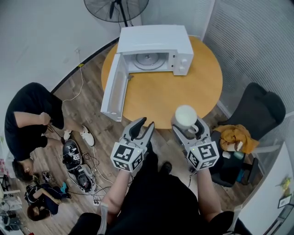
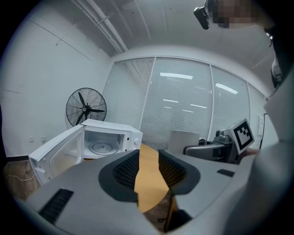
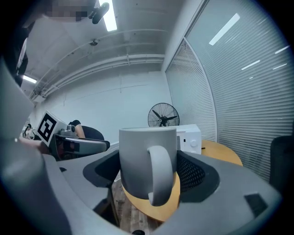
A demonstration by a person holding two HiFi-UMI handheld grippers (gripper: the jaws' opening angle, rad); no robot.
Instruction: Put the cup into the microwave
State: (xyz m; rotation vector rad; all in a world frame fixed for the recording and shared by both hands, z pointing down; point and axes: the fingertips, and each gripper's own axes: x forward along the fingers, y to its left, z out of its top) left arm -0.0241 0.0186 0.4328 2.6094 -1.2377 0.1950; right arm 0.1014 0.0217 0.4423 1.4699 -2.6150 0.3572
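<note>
A white cup with a handle is held upright in my right gripper, above the near edge of the round wooden table. In the right gripper view the cup fills the gap between the jaws, handle toward the camera. My left gripper stands open and empty to the left of it, at the table's near edge; its pads have only the tabletop between them. The white microwave sits at the table's far side with its door swung open to the left and the glass turntable showing.
A black chair with a brown bundle on it stands right of the table. A standing fan is behind the microwave. A person in black crouches on the floor at left among cables and gear. Blinds line the right wall.
</note>
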